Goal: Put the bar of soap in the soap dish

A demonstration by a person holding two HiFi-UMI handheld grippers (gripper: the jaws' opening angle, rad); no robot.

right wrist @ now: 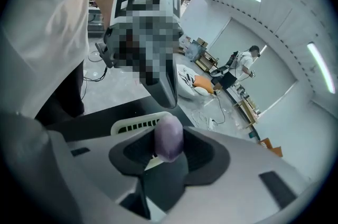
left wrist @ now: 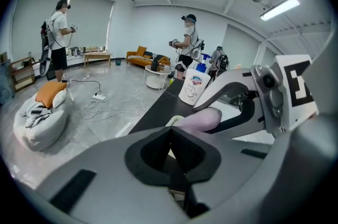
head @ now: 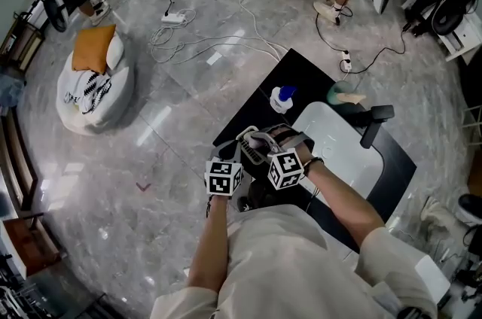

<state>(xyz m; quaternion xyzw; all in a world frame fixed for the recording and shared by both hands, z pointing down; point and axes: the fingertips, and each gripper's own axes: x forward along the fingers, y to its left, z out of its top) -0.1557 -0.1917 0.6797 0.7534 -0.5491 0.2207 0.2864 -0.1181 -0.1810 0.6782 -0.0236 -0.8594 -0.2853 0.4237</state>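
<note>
Right gripper [right wrist: 170, 157] is clamped on the purple soap bar [right wrist: 169, 136], right above the slotted soap dish [right wrist: 132, 125] mid-frame, lined up for dropping I guess. Left gripper [left wrist: 170, 157] is closed, parked near the dish, maybe steadying it.

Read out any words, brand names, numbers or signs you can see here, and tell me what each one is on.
Pump bottle, label: a red and blue logo with print under it, too blurred to read.
Marker cubes: black and white square patterns only, no words or numbers.
Nothing else shows readable text.
</note>
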